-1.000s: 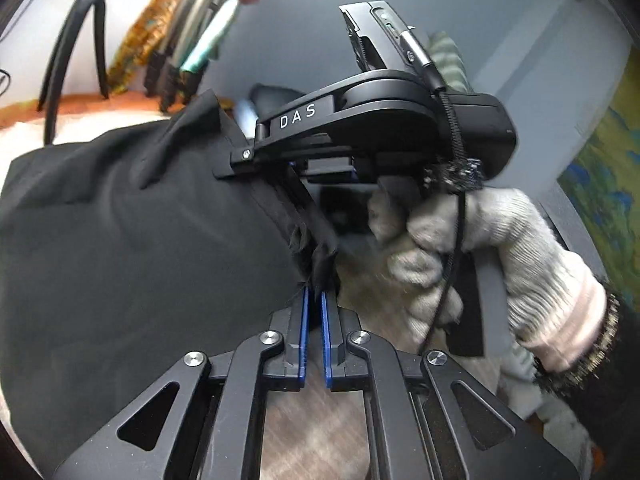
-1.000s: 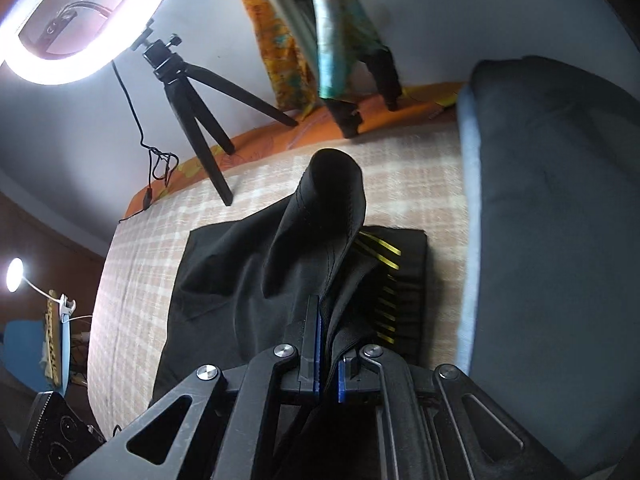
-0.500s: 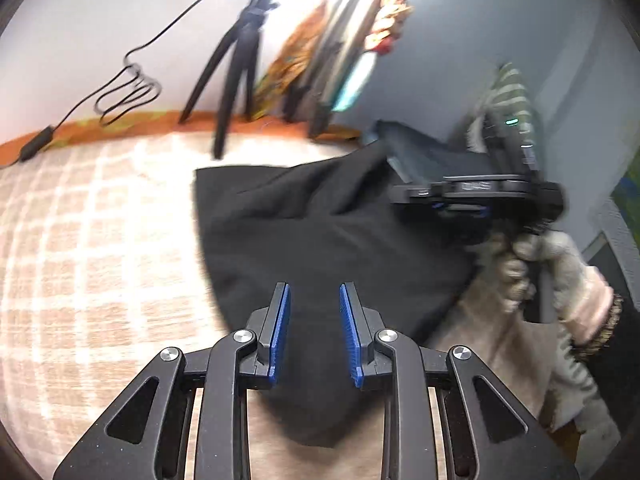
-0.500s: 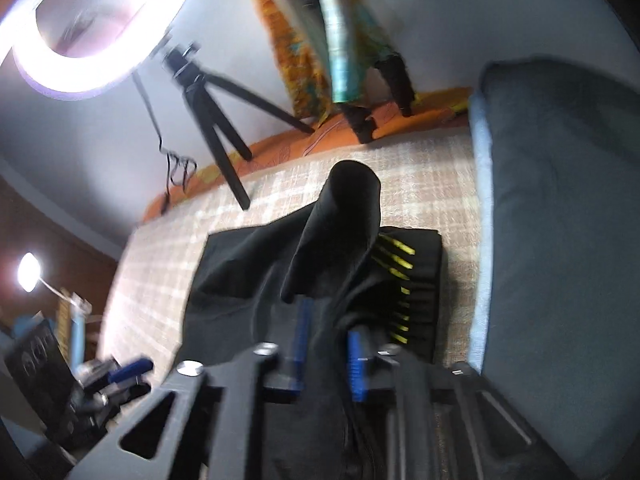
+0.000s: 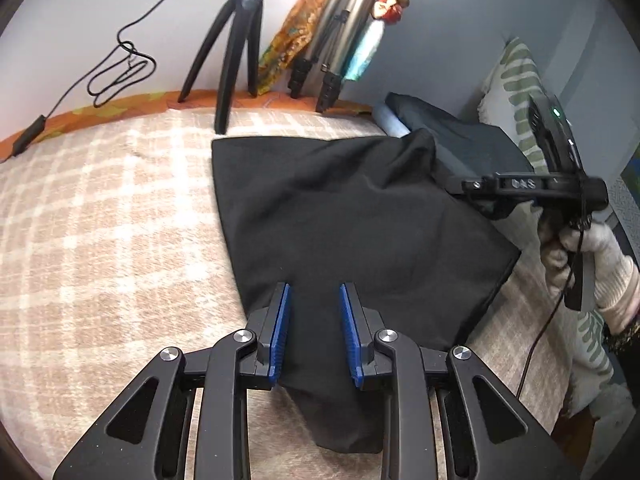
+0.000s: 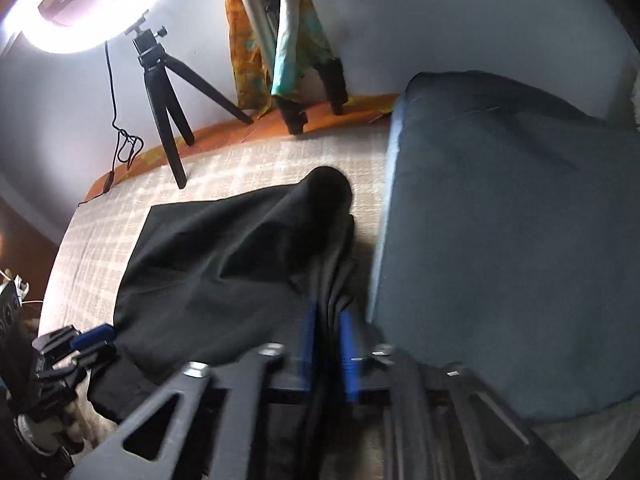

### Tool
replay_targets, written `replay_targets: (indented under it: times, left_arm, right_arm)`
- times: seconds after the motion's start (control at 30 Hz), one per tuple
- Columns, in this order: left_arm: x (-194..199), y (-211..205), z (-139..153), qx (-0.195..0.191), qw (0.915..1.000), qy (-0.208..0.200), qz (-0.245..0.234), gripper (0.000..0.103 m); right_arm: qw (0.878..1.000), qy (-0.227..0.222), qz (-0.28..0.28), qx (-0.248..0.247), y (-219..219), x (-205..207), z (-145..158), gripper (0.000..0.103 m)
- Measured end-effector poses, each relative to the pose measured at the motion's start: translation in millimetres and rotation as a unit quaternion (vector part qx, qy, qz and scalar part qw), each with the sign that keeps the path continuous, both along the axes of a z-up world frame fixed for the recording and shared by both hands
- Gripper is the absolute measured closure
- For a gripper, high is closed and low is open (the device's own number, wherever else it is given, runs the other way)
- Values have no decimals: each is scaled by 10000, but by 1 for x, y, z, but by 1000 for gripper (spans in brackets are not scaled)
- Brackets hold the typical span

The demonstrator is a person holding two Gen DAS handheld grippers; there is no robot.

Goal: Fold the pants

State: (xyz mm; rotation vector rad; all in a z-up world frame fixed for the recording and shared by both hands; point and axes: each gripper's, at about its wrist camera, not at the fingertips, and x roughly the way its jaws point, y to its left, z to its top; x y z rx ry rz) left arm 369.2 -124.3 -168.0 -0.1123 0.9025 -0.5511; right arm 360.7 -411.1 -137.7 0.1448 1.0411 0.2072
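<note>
The black pants (image 5: 352,224) lie folded over on the checked bedcover (image 5: 100,240). My left gripper (image 5: 314,292) is open and empty, its blue pads above the near edge of the pants. My right gripper (image 6: 327,320) is shut on a bunched fold of the pants (image 6: 212,264) and lifts that side, so the cloth rises in a hump (image 6: 326,188). In the left wrist view the right gripper (image 5: 480,190) shows at the right, held by a gloved hand (image 5: 600,264). The left gripper shows at the left edge of the right wrist view (image 6: 86,340).
A dark blue-grey pillow (image 6: 512,232) lies right of the pants. A black tripod (image 5: 236,52) with a ring light (image 6: 72,4) and cable (image 5: 120,72) stands at the back edge. Patterned cloth and more stand legs (image 5: 320,60) lean on the wall.
My left gripper has let go of the pants, opened and drawn back. The pants have dropped flat over the lower layer. My right gripper has kept its hold and moved right.
</note>
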Motion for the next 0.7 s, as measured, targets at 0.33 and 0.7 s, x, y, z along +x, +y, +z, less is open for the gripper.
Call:
replay_targets:
  times: [0.33, 0.7]
  left_arm:
    - [23, 13, 13, 22, 9997, -157, 209, 79]
    - [96, -6, 8, 171, 9988, -225, 395, 79]
  right_arm:
    - [9959, -774, 472, -10, 30, -33, 31, 55]
    - [9957, -573, 674, 278, 70, 49, 12, 53]
